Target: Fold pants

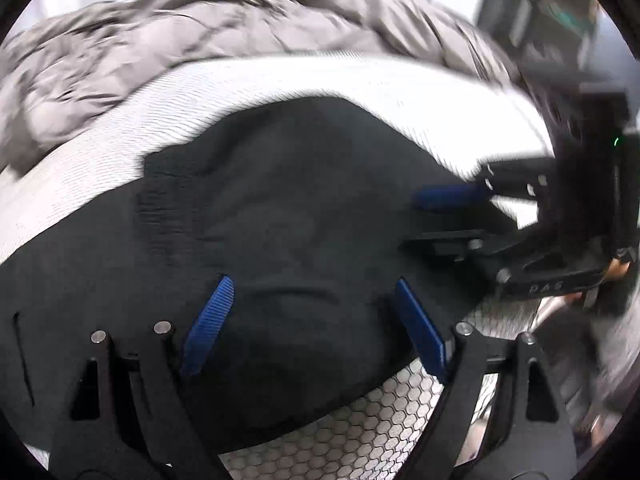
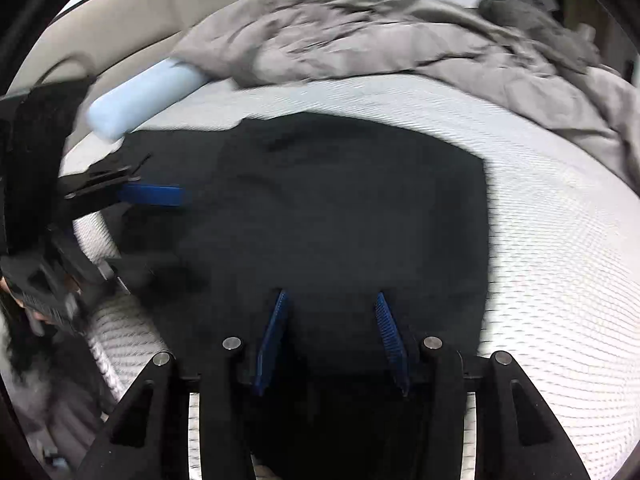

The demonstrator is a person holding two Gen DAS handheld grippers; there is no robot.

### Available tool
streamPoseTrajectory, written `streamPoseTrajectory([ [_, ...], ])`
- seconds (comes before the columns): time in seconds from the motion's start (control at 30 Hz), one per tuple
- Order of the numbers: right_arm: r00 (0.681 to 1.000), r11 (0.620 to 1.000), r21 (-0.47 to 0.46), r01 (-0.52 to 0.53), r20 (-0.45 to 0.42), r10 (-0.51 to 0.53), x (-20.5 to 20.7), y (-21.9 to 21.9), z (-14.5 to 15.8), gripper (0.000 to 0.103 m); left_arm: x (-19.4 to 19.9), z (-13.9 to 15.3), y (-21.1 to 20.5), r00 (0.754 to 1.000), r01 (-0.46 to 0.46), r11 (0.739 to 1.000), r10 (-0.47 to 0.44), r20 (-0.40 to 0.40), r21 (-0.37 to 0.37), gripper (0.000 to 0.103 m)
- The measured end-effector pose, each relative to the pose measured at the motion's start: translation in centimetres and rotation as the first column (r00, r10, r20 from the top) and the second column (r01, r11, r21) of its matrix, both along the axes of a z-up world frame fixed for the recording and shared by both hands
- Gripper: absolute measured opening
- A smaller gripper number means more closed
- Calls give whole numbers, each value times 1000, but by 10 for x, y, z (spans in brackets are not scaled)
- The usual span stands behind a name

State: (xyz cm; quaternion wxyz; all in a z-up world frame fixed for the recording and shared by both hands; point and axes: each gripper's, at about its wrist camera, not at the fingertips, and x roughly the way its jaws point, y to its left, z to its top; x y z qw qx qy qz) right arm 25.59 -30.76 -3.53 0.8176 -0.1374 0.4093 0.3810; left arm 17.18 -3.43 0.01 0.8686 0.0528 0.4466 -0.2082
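Pants: black pants lie spread on the white mattress, filling the centre of both views.
Left gripper: left gripper, fingers apart, released, blue pads over the black cloth, nothing between them; in the right wrist view it enters at mid left, only one blue pad clear.
Right gripper: right gripper, fingers apart, unclenched, low over the pants edge at bottom centre; in the left wrist view it comes in from the right.
Writing: embossed letters on the right gripper's black arm, lower right of the left view, too blurred to read.
Background: grey blanket bunched along the top; light blue roll upper left.
Hard to see: motion blur softens edges; pants folds barely show, black on black; pants cut off at bottom of frame.
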Motion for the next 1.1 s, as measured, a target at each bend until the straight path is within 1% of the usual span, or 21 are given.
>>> streamPoseTrajectory([
  [0.07, 999, 995, -96, -24, 26, 26, -4, 13, -12, 48, 3, -18, -5, 999, -4, 994, 8, -34, 107, 81],
  [0.1, 999, 993, -116, -28, 33, 32, -3, 14, -15, 48, 2, -21, -3, 999, 2, 995, 2, -41, 101, 81],
  [0.17, 1000, 993, -118, -9, 27, 12, 2, 2, -12, 48, -4, -13, 5, 999, -2, 998, 4, -39, 69, 81],
  [0.23, 1000, 999, -49, 24, 4, -23, 8, -15, -1, 49, -12, 0, 12, 1000, -30, 999, 30, 2, 30, 80],
  [0.27, 999, 999, -2, 51, -4, -51, 13, -24, 6, 49, -14, 13, 16, 999, -33, 999, 34, 42, -32, 80],
  [0.33, 995, 991, 82, 102, -19, -101, 23, -33, 17, 53, -2, 28, 16, 997, -23, 997, 28, 67, -78, 81],
  [0.4, 989, 981, 121, 151, -24, -149, 37, -30, 22, 54, 22, 36, 8, 994, -65, 996, 70, 85, -57, 81],
  [0.47, 983, 977, 107, 185, -25, -183, 56, -15, 22, 54, 48, 36, 6, 992, -111, 992, 114, 61, -52, 81],
  [0.5, 983, 977, 103, 185, -27, -183, 61, -9, 21, 54, 66, 32, 7, 988, -151, 987, 152, 32, -55, 80],
  [0.6, 982, 979, 92, 183, -71, -177, 84, 19, 14, 54, 112, 10, 24, 969, -247, 968, 244, -43, -53, 67],
  [0.63, 980, 979, 99, 178, -106, -168, 92, 26, 9, 54, 121, 0, 32, 960, -275, 958, 268, -84, -78, 66],
  [0.67, 979, 980, 102, 173, -131, -159, 98, 31, 3, 54, 127, -6, 38, 953, -295, 950, 286, -97, -104, 66],
  [0.73, 977, 985, 51, 165, -142, -157, 108, 44, -9, 54, 129, -11, 44, 955, -292, 948, 282, -94, -123, 66],
  [0.8, 980, 988, 2, 157, -121, -155, 112, 46, -11, 53, 128, -15, 42, 964, -262, 960, 255, -76, -101, 66],
  [0.83, 984, 988, -32, 154, -86, -156, 111, 47, -10, 53, 127, -16, 41, 968, -245, 966, 240, -67, -83, 66],
  [0.87, 983, 979, -92, 181, -22, -184, 111, 46, -9, 53, 125, -17, 41, 971, -236, 970, 232, -58, -65, 66],
  [0.9, 972, 962, -142, 233, 42, -229, 113, 43, -8, 53, 125, -16, 42, 971, -237, 970, 235, -53, -55, 66],
  [0.93, 961, 947, -162, 277, 66, -269, 115, 39, -7, 54, 123, -15, 43, 969, -245, 969, 244, -44, -39, 66],
  [1.0, 945, 935, -136, 326, 46, -323, 119, 31, -2, 54, 114, -13, 44, 962, -270, 963, 269, -37, -3, 67],
  [1.03, 948, 944, -89, 318, 27, -317, 115, 29, 5, 54, 108, -11, 44, 961, -272, 962, 272, -39, -2, 67],
  [1.1, 972, 972, -1, 236, -6, -236, 103, 39, 17, 54, 108, -12, 51, 960, -277, 960, 276, -50, -22, 67],
])
